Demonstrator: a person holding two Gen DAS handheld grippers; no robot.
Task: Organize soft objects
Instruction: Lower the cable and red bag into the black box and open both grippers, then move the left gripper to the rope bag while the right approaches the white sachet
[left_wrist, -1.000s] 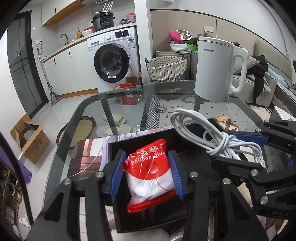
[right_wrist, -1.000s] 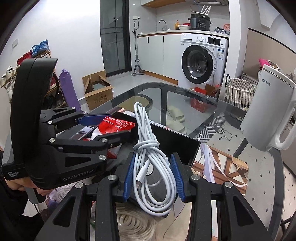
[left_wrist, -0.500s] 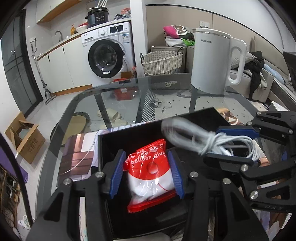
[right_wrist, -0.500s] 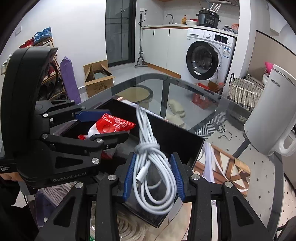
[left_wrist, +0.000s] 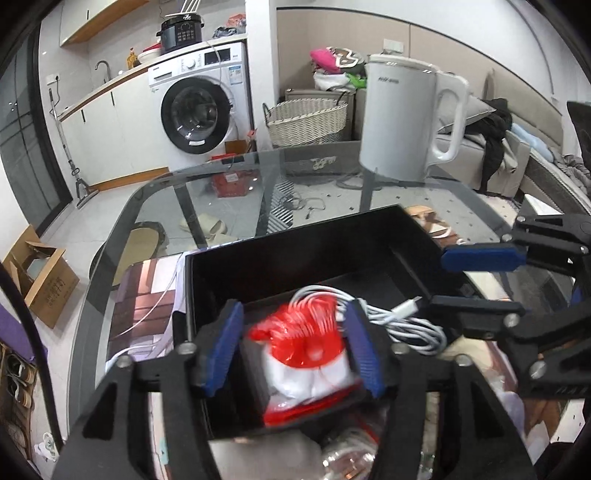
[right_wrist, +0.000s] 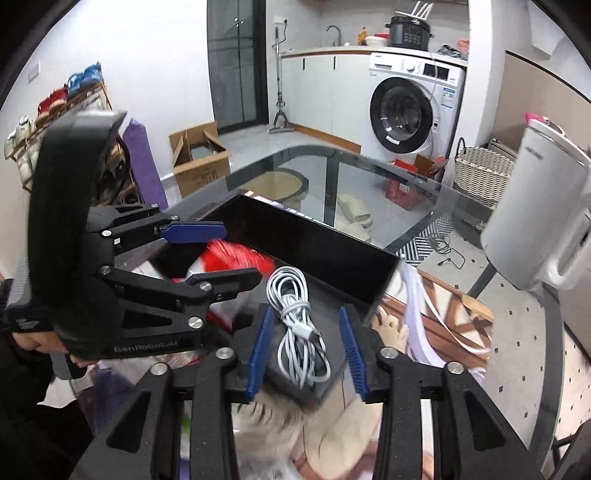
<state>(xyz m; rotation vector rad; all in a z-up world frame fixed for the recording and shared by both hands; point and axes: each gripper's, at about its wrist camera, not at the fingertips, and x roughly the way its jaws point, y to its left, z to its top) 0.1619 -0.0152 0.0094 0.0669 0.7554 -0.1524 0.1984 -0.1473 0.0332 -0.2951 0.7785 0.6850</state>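
Your left gripper (left_wrist: 293, 349) is spread wide with nothing in its grip; the red and white packet (left_wrist: 308, 350), motion-blurred, sits between its blue pads inside the black box (left_wrist: 295, 258). Your right gripper (right_wrist: 306, 349) is likewise wide open and holds nothing, the coiled white cable (right_wrist: 295, 317) lying on the box floor between its fingers, beside the packet. The box rests on the glass table (left_wrist: 229, 192), with the white kettle (left_wrist: 402, 122) beyond.

A lived-in home: a washing machine (left_wrist: 199, 110) under a kitchen counter with a sink tap (left_wrist: 101, 66), a wicker basket (left_wrist: 306, 122), a sofa (left_wrist: 517, 162), a shoe rack (right_wrist: 55, 107), and a kettle (left_wrist: 402, 118) on the glass tabletop (left_wrist: 332, 192).
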